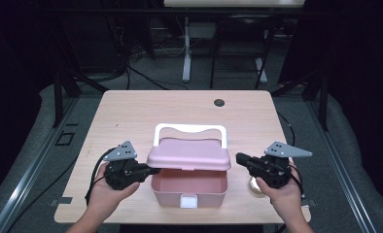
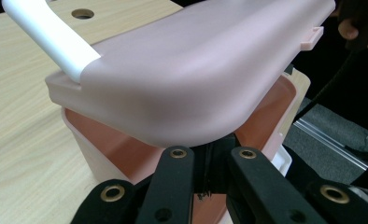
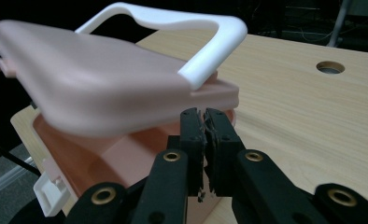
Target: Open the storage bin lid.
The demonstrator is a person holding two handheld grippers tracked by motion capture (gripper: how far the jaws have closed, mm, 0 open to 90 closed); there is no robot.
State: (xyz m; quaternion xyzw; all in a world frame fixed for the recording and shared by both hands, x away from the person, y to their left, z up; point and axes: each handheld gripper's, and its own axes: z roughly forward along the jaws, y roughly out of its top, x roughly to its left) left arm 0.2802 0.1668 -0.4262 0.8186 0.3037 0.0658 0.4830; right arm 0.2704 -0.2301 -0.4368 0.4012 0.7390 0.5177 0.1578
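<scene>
Our left gripper (image 1: 153,171) has its jaws pressed together under the left edge of the pink lid (image 1: 189,154), propping it half raised. The pink box (image 1: 189,187) sits at the near edge of the table (image 1: 131,111), its white handle (image 1: 189,129) behind the lid. Our right gripper (image 1: 239,158) is closed on nothing, just beside the lid's right edge. We judge the opening about halfway: the lid must still swing fully back.

Two hand-held grippers, both pointing inward

The left gripper (image 1: 153,170) sits in the person's left hand (image 1: 107,191), jaws closed together and aimed right; the right gripper (image 1: 239,158) — held by the right hand (image 1: 283,190) — points left, its jaws pressed together too.
</scene>
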